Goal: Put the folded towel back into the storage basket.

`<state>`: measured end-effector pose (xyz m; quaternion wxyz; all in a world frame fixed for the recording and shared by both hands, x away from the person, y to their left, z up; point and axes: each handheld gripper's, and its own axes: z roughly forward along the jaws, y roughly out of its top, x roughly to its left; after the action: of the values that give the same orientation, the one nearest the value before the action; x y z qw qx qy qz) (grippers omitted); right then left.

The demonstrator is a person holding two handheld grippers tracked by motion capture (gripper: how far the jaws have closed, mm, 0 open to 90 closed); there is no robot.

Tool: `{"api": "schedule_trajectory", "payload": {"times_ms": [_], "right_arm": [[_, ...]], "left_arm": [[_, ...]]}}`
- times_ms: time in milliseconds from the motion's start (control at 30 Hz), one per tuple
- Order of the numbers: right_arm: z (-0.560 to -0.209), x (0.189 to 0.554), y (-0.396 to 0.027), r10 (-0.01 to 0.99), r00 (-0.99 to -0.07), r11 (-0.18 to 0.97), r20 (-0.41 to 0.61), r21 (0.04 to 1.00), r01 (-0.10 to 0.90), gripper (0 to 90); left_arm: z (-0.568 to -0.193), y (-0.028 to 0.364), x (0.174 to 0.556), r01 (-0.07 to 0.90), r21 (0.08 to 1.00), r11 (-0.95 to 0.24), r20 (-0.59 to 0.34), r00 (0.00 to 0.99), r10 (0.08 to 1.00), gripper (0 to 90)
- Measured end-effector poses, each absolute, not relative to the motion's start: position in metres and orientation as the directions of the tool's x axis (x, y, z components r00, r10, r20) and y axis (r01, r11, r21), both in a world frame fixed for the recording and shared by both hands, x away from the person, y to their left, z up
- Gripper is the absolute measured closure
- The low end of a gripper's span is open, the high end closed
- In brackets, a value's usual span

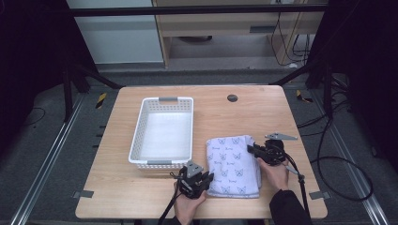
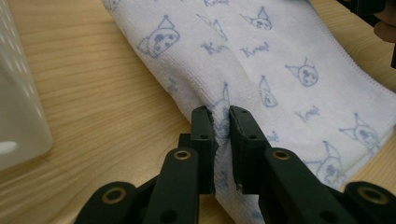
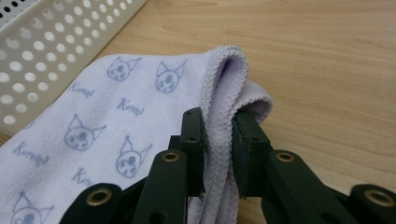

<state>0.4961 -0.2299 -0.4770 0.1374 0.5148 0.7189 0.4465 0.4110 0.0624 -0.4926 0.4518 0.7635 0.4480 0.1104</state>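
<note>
Black fingers [image 2: 205, 140] of the left gripper [image 2: 219, 116] are pinching a raised fold of the towel [image 2: 261, 60] along its near-left edge, the cloth bunching up between the two pads. Over on the other side, the right gripper [image 3: 218, 116] is closing its fingers [image 3: 192, 140] on the stitched, doubled hem at the towel's far-right corner, where the layers are curling over one another. From above, the left gripper [image 1: 193, 180] is sitting at the towel's near-left corner and the right gripper [image 1: 265, 151] at its right edge, each held in a hand coming in from the near side. The towel [image 1: 233, 165], pale lilac-white with small blue cat faces and lettering, is lying flat on the surface [image 1: 263, 112] as a neat folded rectangle, just beside the white perforated basket [image 1: 136, 136] and to its right, not touching it as far as can be told. Judging by this, the folding is looking finished and both grips are being secured; what is remaining is most likely lifting the bundle and setting it in the basket, which is standing empty. Light wood grain is running across the surface, with a dark round cable port [image 1: 232, 98] near its far edge. Beyond it, dark carpet, metal floor rails, black frame legs, trailing cables and a pale wooden cabinet are surrounding the workspace.
</note>
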Motion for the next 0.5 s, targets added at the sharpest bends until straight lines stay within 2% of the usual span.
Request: {"api": "schedule_trajectory", "payload": {"times_ms": [500], "right_arm": [[-0.441, 0.478, -0.235, 0.855, -0.458, 0.048, 0.242, 0.844, 0.534, 76.0]], "left_arm": [[-0.461, 0.063, 0.403, 0.51, 0.838, -0.194, -0.203, 0.622, 0.756, 80.3]]}}
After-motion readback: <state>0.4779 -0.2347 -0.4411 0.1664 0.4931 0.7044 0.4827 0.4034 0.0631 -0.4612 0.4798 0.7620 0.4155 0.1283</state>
